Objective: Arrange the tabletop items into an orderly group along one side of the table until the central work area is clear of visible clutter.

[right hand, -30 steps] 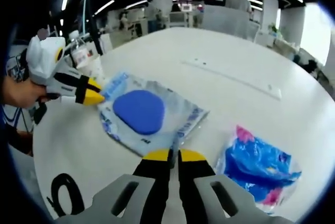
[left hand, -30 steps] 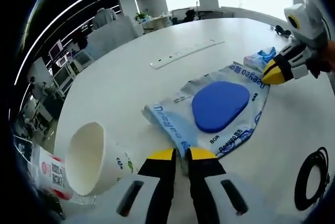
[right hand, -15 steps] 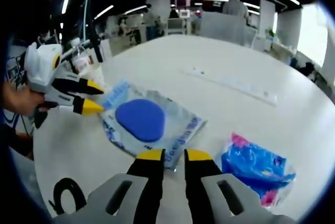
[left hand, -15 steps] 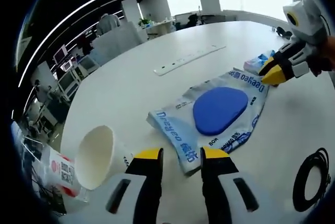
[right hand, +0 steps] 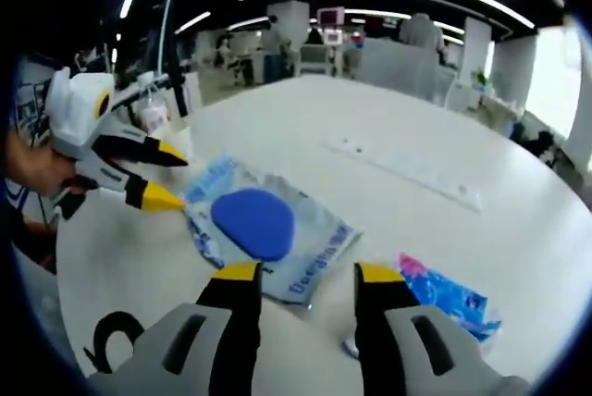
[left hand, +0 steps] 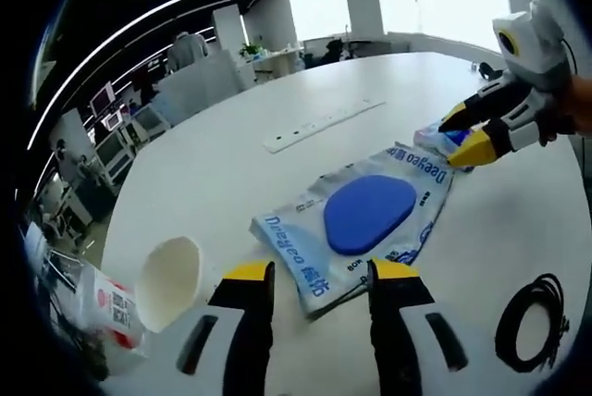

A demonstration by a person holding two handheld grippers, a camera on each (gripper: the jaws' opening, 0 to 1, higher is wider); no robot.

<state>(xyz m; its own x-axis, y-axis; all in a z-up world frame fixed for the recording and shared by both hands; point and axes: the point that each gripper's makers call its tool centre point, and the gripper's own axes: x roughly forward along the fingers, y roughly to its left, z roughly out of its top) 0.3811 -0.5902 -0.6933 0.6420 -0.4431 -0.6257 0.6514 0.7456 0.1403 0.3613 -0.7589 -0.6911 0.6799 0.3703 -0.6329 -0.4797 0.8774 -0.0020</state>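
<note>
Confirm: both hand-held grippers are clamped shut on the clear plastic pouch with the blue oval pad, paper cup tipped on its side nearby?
Not shut. Both are open: left hand-held gripper in the left gripper view, right hand-held gripper in the right gripper view. Clear plastic pouch with the blue oval pad lies free on the table; white paper cup is on its side.

The right gripper hangs with jaws apart above a packet; a blue bag lies beside.

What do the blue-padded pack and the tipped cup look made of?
Pack: likely thin plastic film, glossy, going by its wrinkles and sheen, around a matte blue pad. Cup: probably paper, matte white with a rolled rim.
</note>
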